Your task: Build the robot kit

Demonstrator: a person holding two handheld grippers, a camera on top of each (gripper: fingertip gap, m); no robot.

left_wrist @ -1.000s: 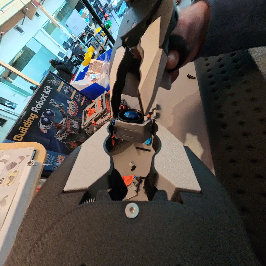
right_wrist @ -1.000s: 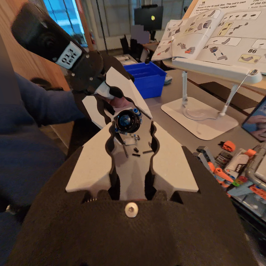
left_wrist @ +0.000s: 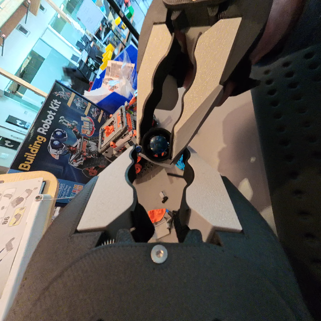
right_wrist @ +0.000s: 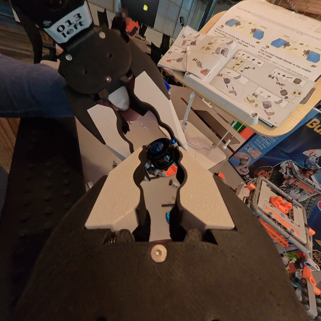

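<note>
Left wrist view: the left gripper, jaws parted, has nothing between them; at centre frame the right gripper clamps the black wheel with blue dome. Kit box stands at left, blue bin of plastic bags above it.

Right wrist view: right gripper pinches the wheel at centre; instruction booklet on its stand at upper right, grey-orange frame assembly at right.

Workshop or makerspace, shelves of coloured storage bins behind glass partitions, robot kit box, open instruction booklet on a stand, loose construction parts on the table
</note>
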